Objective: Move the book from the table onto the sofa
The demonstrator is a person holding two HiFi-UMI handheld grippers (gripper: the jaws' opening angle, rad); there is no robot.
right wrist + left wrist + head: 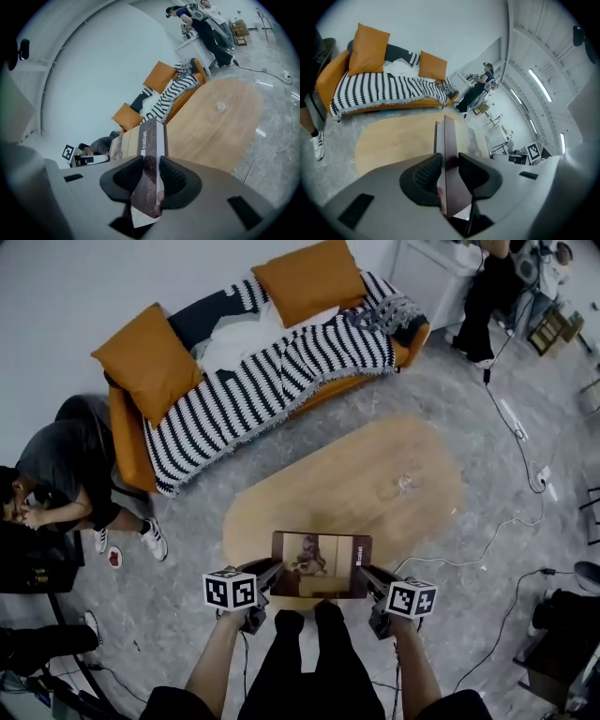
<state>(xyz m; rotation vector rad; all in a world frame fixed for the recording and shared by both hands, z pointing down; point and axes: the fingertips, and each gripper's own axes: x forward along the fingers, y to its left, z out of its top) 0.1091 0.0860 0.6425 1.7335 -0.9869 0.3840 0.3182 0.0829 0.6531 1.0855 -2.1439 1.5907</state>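
the book point(321, 564) is up off the wooden table point(375, 479), over its near end. the left gripper point(270, 572) pinches its left edge and the right gripper point(369, 577) pinches its right edge, so both pairs of fingers squeeze it. the orange sofa point(127, 446) is far off across the table. if one side slips, the book could tip and drop.
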